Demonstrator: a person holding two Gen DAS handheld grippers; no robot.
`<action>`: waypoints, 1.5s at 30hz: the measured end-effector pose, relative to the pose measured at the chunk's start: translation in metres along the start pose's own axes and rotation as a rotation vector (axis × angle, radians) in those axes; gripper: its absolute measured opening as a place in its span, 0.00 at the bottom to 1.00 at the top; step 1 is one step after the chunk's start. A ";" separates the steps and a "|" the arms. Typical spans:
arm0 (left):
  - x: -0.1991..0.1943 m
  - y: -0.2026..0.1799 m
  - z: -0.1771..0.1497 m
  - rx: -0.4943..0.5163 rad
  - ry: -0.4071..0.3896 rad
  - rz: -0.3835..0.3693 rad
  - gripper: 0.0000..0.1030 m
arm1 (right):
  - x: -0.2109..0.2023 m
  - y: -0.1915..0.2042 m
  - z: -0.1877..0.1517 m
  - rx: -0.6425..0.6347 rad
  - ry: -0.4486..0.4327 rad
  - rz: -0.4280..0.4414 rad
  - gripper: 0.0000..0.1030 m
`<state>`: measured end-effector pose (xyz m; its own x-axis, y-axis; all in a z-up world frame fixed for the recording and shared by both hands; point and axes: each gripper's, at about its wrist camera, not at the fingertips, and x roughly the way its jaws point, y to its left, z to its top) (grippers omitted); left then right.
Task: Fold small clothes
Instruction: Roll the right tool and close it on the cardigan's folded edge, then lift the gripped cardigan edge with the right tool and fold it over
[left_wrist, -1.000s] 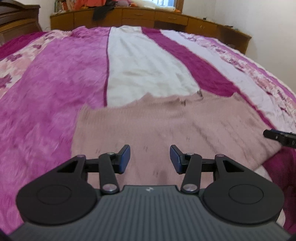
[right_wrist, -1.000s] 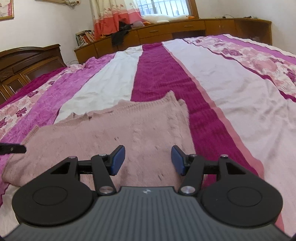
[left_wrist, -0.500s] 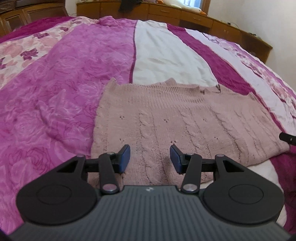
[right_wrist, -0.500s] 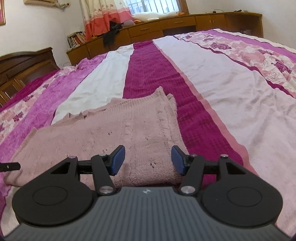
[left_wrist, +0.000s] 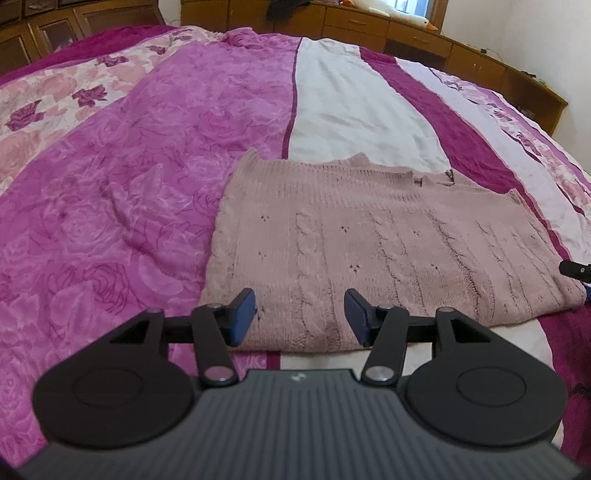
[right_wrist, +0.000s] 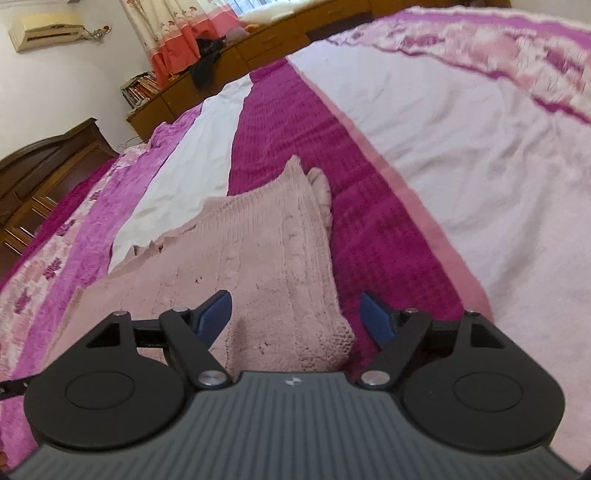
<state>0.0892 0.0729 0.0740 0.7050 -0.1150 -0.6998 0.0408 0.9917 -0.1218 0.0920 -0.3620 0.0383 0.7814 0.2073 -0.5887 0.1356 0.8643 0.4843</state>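
Note:
A dusty-pink cable-knit sweater (left_wrist: 369, 251) lies flat on the bed, folded into a wide rectangle. My left gripper (left_wrist: 299, 314) is open and empty, hovering over the sweater's near left corner. My right gripper (right_wrist: 295, 314) is open and empty over the sweater's near right corner (right_wrist: 280, 280). A tip of the right gripper shows at the right edge of the left wrist view (left_wrist: 576, 268).
The bed has a striped pink, magenta and white bedspread (left_wrist: 129, 192). Wooden cabinets (left_wrist: 424, 37) run along the far wall, with a dark wooden headboard (right_wrist: 44, 173) at the left. Curtains and an air conditioner (right_wrist: 48, 31) are on the far wall.
Both grippers have pulled back toward the sweater's near edge and tipped down. The right gripper has rolled and shifted toward the sweater's right corner. Jaws stayed open.

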 end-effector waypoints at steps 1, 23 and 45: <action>0.000 0.000 0.000 -0.002 0.002 0.005 0.54 | 0.003 0.000 0.001 0.001 0.004 0.008 0.80; 0.007 -0.001 -0.002 0.002 0.024 0.046 0.54 | 0.040 -0.008 0.003 0.121 0.060 0.162 0.55; -0.002 0.007 -0.002 -0.012 0.013 0.053 0.54 | 0.047 -0.013 -0.002 0.142 0.066 0.153 0.47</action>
<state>0.0861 0.0803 0.0732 0.6968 -0.0633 -0.7144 -0.0048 0.9957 -0.0929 0.1259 -0.3627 0.0027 0.7583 0.3646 -0.5405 0.1071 0.7481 0.6549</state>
